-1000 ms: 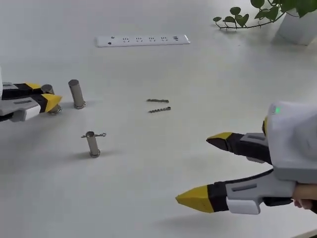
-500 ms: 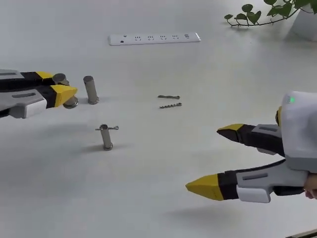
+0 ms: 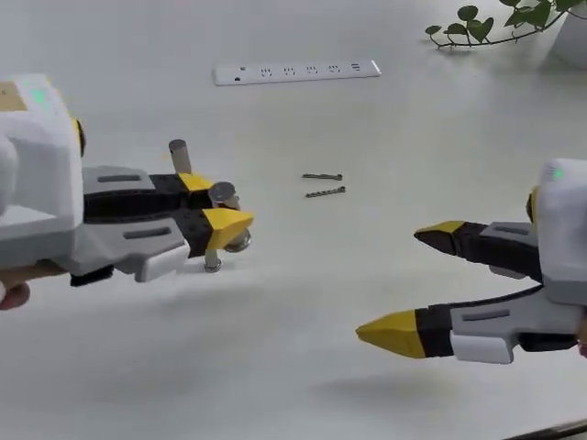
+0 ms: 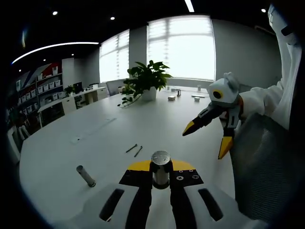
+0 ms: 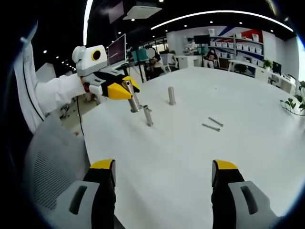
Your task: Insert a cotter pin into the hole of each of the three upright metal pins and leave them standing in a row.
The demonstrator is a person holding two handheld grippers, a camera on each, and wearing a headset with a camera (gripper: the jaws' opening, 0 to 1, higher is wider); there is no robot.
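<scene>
Three pins are in play. One, the held pin (image 3: 223, 193), sits in the left gripper (image 3: 218, 203), whose jaws are closed on the shank just under the head. It hangs upright with its foot at or just above the table (image 3: 275, 367) (contact is hard to judge). I take this as a carry to line it up with the others.

The far pin (image 3: 179, 156) stands on the near side of the strip (image 3: 298, 71), off its left end. The near pin (image 3: 212, 264) stands further from the strip, mostly hidden under the gripper, so I cannot tell whether it has a cotter.

Two loose cotters (image 3: 321, 176) lie flat side by side, nearer than the strip's right half. The right gripper (image 3: 396, 284) hovers furthest from the strip, jaws spread wide and holding nothing. It is probably waiting to pick up a cotter once a pin is steadied.

The table is pale, smooth and matt. A plant (image 3: 495, 18) trails in to the right of the strip. Both gripper views show an open office with big windows, shelving and ceiling lights.
</scene>
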